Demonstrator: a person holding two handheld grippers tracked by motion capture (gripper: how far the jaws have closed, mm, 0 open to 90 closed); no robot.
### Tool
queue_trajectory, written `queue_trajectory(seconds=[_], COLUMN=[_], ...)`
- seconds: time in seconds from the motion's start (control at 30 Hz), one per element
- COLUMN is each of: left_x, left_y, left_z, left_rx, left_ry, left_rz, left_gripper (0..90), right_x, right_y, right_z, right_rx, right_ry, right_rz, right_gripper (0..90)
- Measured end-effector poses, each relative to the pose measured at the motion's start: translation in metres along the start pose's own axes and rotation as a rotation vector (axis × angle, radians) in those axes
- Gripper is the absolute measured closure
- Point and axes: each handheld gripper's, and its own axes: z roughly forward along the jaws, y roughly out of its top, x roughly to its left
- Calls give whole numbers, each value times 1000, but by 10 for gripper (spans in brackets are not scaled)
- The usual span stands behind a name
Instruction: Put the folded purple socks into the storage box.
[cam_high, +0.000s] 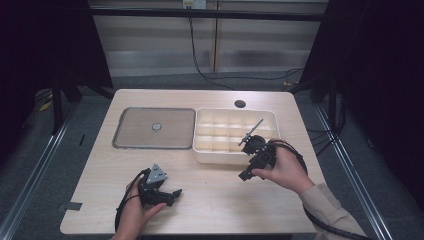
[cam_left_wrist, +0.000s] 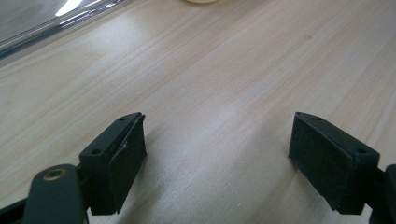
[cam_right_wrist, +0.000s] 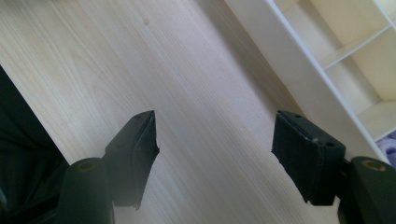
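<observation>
Right gripper (cam_high: 244, 175) beside the white tray (cam_high: 200, 150); left gripper (cam_high: 175, 195) well apart.

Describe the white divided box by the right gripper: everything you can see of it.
The white box is a shallow rectangular organiser, apparently plastic, split by thin walls into a grid of small open compartments with pale cream floors. It sits flat on the wooden table, right of the metal tray, their edges close or touching. A thin dark rod-like item lies slanted across the right-hand compartments. The right gripper hovers at its front right corner. The right gripper view shows its smooth outer wall and empty cells.
</observation>
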Motion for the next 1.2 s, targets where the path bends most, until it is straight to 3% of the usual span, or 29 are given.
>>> queue_trajectory(seconds=[0.43,1.2], left_x=[0,0], left_y=[0,0], left_z=[0,0], left_rx=[0,1], left_ry=[0,0], left_rz=[0,1], left_gripper=[181,181], right_x=[11,19], right_y=[0,0], right_z=[15,34], right_rx=[-7,-20], right_ry=[18,53], right_rz=[-43,-52], right_gripper=[305,288])
